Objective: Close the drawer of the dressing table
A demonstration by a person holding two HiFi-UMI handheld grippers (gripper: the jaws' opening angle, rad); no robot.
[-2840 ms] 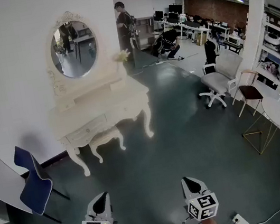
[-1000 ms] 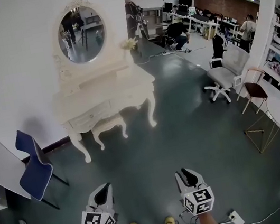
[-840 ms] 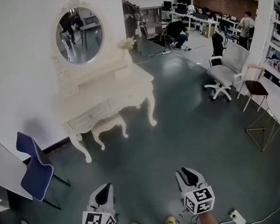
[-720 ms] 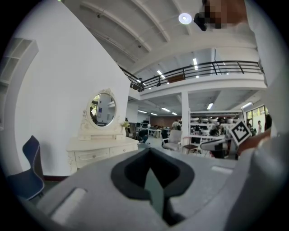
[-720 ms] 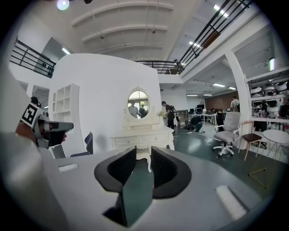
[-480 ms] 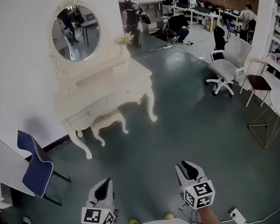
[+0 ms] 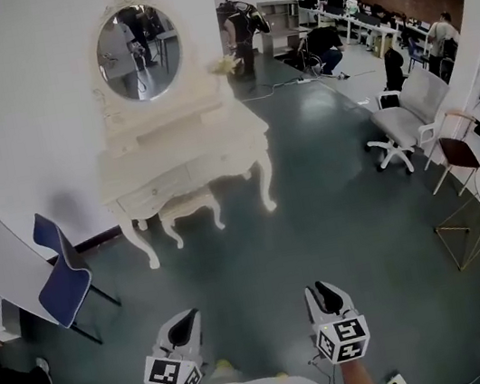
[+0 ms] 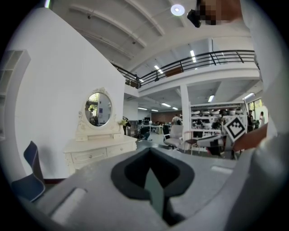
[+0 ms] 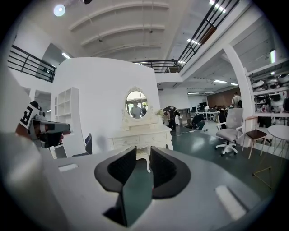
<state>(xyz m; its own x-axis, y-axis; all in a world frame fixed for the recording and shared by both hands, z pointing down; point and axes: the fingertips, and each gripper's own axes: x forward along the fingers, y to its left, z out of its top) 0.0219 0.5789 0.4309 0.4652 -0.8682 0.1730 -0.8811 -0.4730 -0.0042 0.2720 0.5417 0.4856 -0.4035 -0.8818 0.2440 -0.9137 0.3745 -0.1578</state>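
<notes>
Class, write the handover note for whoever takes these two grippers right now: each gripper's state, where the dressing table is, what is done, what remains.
Left gripper: jaws slightly apart, nothing between them.
Right gripper: jaws apart, empty.
Both are held low in front of the person and touch nothing.
Dressing table: against the white wall, across open floor, out of reach.
Done: nothing on the drawer yet. From here it cannot be told whether a drawer stands out.
Left: walk up, find the open drawer, push it shut.

floor [image 7: 318, 219] open up to dressing table [image 7: 180, 156]; blue chair [image 7: 66, 283] left; stool [image 7: 189, 206] beneath
</notes>
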